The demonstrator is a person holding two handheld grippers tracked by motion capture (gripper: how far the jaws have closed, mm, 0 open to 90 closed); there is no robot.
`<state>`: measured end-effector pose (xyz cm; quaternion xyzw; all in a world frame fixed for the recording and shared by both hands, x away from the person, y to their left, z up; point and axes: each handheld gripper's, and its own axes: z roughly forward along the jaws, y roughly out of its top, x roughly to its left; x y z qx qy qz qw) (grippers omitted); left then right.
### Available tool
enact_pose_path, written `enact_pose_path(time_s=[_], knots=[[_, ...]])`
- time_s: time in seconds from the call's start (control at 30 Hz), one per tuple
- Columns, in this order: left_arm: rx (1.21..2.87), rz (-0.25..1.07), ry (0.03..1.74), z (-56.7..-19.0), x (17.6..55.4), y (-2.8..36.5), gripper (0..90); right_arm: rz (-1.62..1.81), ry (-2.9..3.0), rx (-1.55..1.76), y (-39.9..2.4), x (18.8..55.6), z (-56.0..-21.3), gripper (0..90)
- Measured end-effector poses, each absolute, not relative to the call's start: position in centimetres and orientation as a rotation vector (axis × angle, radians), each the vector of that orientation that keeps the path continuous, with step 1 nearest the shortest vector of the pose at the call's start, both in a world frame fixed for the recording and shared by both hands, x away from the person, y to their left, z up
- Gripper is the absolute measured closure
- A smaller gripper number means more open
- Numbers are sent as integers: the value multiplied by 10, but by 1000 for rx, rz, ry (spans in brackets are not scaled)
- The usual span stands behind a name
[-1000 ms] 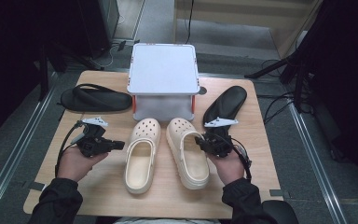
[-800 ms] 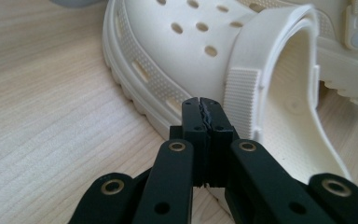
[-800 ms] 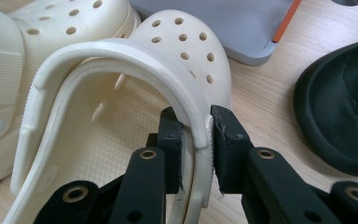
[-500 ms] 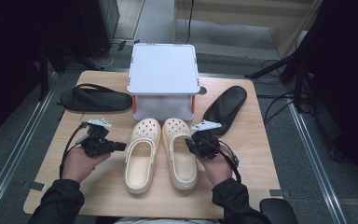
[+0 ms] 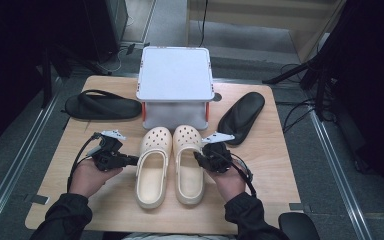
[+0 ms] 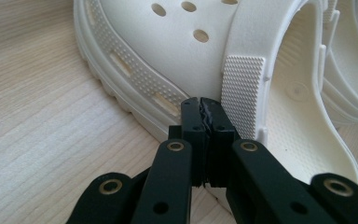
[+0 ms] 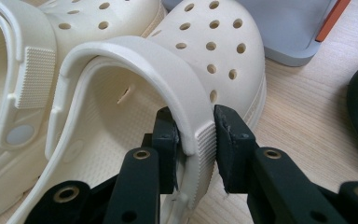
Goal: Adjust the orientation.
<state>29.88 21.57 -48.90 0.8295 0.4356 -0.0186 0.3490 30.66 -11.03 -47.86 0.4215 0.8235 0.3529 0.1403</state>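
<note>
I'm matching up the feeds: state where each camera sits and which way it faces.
High view: above the near edge, facing forward and down on the wooden table; both forearms, left gripper, right gripper.
Left gripper view: on that gripper, facing the left cream perforated foam clog; shut jaws.
Right gripper view: facing the right cream clog's strap between jaws that have just been opening.
Shared: both clogs.

Two cream clogs, the left clog and the right clog, lay side by side on the wooden table, soles down, perforated toes pointing toward the far edge and nearly touching along their inner sides. Each had a strap folded forward over the upper; the right clog's strap stood arched above its opening.
</note>
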Motion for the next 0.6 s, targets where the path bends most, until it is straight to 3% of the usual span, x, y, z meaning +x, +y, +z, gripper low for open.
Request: enact_pose_path(time_s=[0.6], knots=[[2157, -79, 1082, -488, 287, 197, 898, 1041, 2395, 1200, -114, 309, -479, 715]])
